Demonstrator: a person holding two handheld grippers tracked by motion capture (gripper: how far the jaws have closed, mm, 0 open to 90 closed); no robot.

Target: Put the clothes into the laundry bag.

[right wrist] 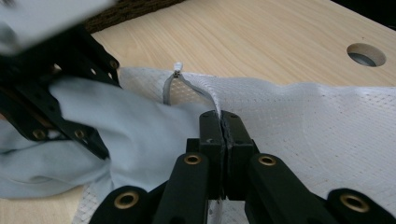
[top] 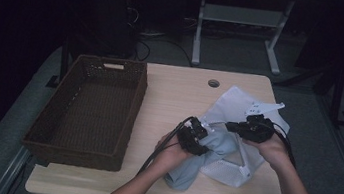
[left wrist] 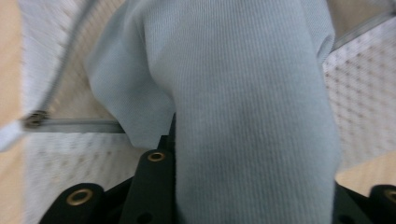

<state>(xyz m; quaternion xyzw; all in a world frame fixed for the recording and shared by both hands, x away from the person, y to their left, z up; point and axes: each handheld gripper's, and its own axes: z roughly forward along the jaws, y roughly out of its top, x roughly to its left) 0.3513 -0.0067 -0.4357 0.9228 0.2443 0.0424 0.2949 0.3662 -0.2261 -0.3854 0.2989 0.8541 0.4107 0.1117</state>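
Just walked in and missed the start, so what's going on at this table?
A person works two handheld grippers over a white mesh laundry bag on the wooden table. The left gripper is clamped on a light blue garment, held at the bag's zippered opening. The right gripper pinches the bag's edge by the zipper, jaws closed. A brown wicker basket sits at the left, nothing visible inside.

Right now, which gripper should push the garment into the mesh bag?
Left. The left gripper is shut on the light blue garment, while the right gripper pinches the white mesh laundry bag at its zipper edge, likely holding it open.
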